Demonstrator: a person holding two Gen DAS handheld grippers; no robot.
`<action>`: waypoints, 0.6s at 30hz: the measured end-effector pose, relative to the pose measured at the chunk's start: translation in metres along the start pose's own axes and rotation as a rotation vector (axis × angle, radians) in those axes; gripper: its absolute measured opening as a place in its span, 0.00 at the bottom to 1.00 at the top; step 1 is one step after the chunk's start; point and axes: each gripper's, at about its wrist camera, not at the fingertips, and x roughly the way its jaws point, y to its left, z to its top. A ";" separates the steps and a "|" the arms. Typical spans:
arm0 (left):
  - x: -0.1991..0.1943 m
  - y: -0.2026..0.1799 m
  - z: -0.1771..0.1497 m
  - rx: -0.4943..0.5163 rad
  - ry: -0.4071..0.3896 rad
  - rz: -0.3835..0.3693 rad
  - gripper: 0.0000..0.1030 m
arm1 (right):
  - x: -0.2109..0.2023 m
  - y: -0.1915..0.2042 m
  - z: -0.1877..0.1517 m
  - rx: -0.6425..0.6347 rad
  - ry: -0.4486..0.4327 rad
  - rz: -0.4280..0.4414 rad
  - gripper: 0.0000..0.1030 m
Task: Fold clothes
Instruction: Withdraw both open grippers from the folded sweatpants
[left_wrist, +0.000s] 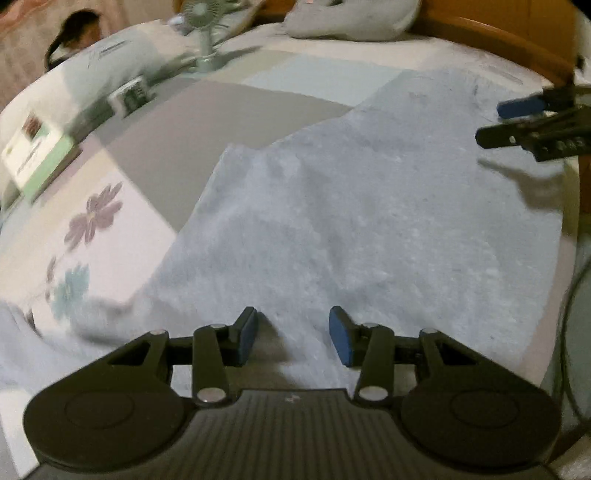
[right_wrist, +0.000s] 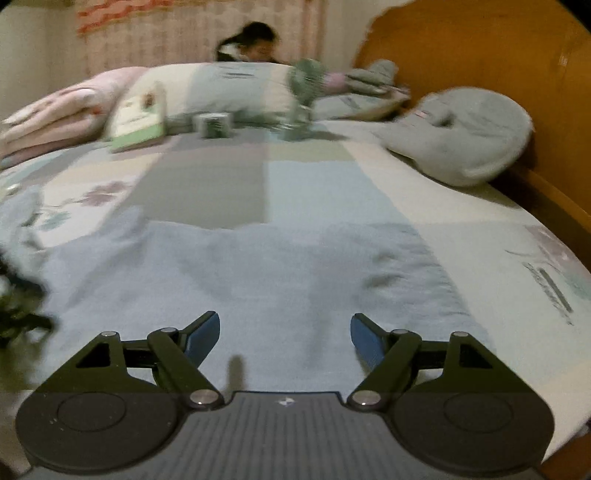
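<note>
One blue cloth (left_wrist: 351, 206) lies spread out on the bed (left_wrist: 207, 122). It is mostly flat, with a few soft bumps and one raised fold near its middle. One corner sticks out toward the grey patch of the quilt (right_wrist: 207, 192).

There are two hand-held grippers. The left hand-held gripper (left_wrist: 293, 334) hangs over the near edge of the cloth. Its two blue pads (left_wrist: 341, 338) stand apart, and cloth shows in the gap between them, but the pads do not press on it. It is let go, holding nothing. The right hand-held gripper (right_wrist: 284, 338) is also over the near part of the cloth. Its pads are spread wide, with nothing in them. In the left view, it pokes in from the right side, above the far corner of the cloth.

The quilt under the cloth has squares of grey, pale blue and cream, and some squares have flowers (left_wrist: 94, 214) on them.

Farther away on the bed stand one small fan (left_wrist: 205, 22), one small box (left_wrist: 131, 96), and one green and white book (left_wrist: 40, 155). One grey pillow (right_wrist: 461, 136) lies near the wooden headboard (right_wrist: 472, 48). A pile of folded bedding (right_wrist: 74, 107) lies along the far side. One person (right_wrist: 255, 40) sits behind the bed, in front of a curtain (right_wrist: 184, 29). The far things are blurry.
</note>
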 end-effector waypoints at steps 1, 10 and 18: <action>-0.004 0.002 -0.006 -0.036 -0.003 -0.004 0.43 | 0.007 -0.012 -0.004 0.024 0.025 -0.003 0.76; -0.028 -0.002 -0.001 0.020 0.009 0.018 0.44 | -0.010 -0.018 0.000 0.016 -0.001 0.034 0.79; -0.023 -0.034 0.075 0.173 -0.137 -0.057 0.52 | -0.052 -0.009 -0.018 -0.043 -0.048 0.060 0.87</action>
